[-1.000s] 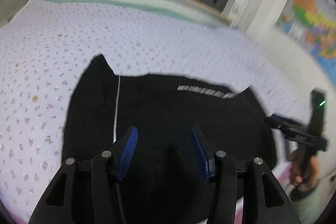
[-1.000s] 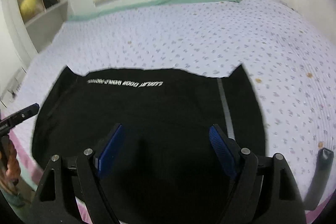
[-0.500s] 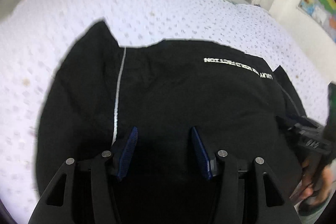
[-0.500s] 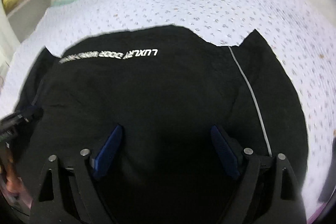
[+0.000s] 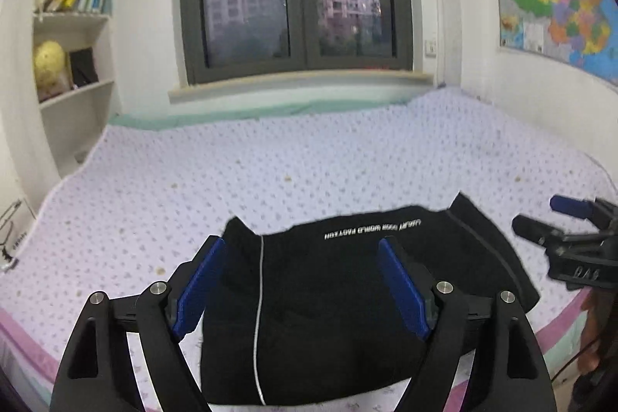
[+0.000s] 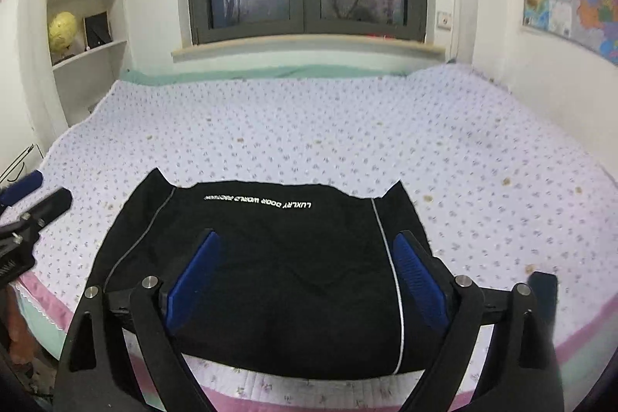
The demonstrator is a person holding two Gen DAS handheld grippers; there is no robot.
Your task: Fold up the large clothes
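The black garment lies flat near the front edge of the bed, already folded into a compact block, with its white lettering along the far edge and a thin white stripe down each side.

The left tongs and the right tongs both hang above the garment with jaws spread wide, holding nothing.

Judged step: the next fold, or a final check that the block is square.

- Lower each tongs to a near corner and take all layers in one bite.
- Carry both corners at the same pace toward the lettering so the stripes stay parallel.
- Release only once the edges line up.

Risk: dark fabric hides layer edges, so a partial bite may drag the top layer.
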